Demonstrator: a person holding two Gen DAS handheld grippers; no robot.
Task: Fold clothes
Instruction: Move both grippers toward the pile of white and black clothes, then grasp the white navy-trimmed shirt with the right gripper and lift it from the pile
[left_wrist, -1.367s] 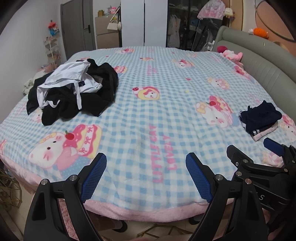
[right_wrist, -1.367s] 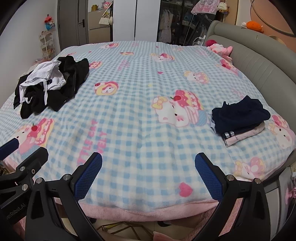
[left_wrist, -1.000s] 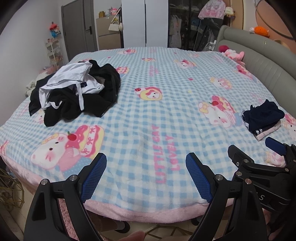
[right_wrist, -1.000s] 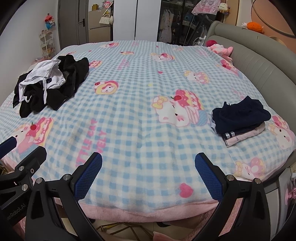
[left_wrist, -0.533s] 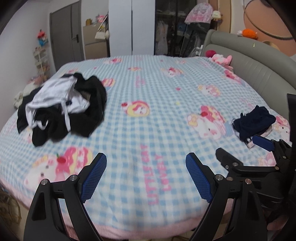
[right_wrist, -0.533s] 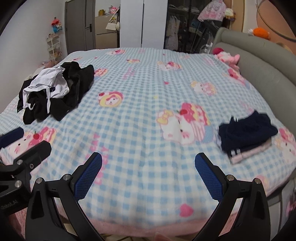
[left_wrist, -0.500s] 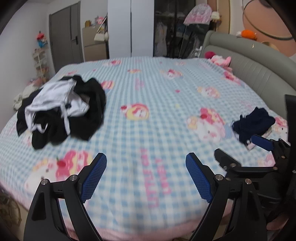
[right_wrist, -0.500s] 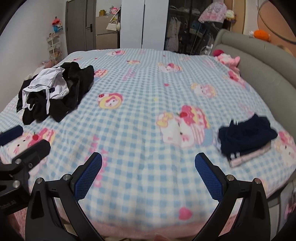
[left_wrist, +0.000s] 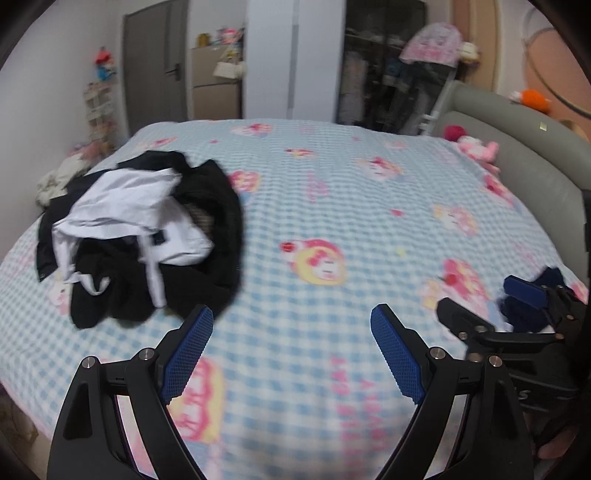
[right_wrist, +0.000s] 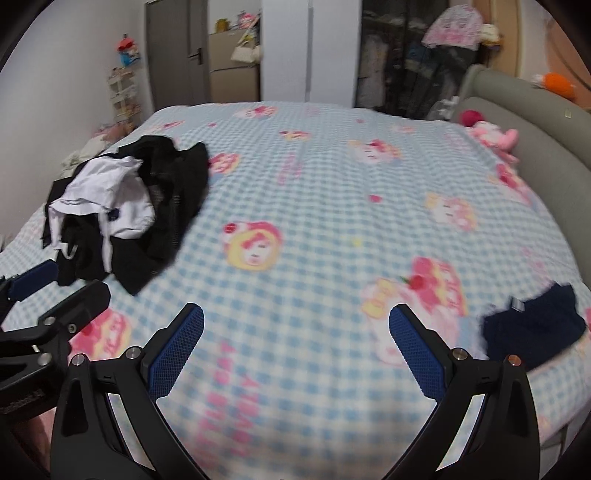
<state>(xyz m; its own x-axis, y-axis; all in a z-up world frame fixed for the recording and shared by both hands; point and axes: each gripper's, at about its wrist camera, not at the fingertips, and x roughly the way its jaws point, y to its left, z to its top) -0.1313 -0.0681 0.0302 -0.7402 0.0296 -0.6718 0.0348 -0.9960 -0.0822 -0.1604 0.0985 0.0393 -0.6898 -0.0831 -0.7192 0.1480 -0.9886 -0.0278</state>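
Note:
A heap of unfolded black and white clothes (left_wrist: 140, 236) lies on the left of the blue checked bed; it also shows in the right wrist view (right_wrist: 125, 206). A folded navy stack (right_wrist: 535, 328) lies at the right edge, partly hidden behind the right gripper in the left wrist view (left_wrist: 532, 314). My left gripper (left_wrist: 291, 350) is open and empty, above the bed just right of the heap's near edge. My right gripper (right_wrist: 295, 350) is open and empty over the bed's middle. Each gripper shows at the edge of the other's view.
The bed cover (left_wrist: 332, 206) has pink cartoon prints. A grey padded headboard (right_wrist: 535, 122) runs along the right with a pink plush toy (right_wrist: 491, 136). A wardrobe, a door and a shelf stand beyond the far edge. More cloth lies on the floor at far left (left_wrist: 59, 181).
Both grippers have moved forward over the bed and toward the left; the heap of clothes is now closer and larger in both views. Both stay open and empty.

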